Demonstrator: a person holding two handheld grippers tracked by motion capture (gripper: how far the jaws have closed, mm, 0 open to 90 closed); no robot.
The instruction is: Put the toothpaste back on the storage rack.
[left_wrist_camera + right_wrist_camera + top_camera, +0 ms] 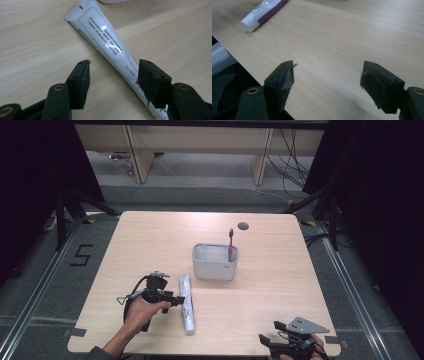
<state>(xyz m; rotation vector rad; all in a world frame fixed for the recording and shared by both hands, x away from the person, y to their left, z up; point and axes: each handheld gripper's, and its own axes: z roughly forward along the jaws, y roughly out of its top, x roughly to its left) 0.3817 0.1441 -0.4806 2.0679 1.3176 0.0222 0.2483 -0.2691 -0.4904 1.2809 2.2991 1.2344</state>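
Now your left tool (113, 75) stands released astride the toothpaste tube (105, 42), whose long axis runs away from you; your right tool (327, 82), also released, sits well apart.

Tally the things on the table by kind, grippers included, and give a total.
Toothpaste tube: 1
Grey holder: 1
Toothbrush, standing in the holder: 1
Grippers: 2, left gripper and right gripper
Total: 5
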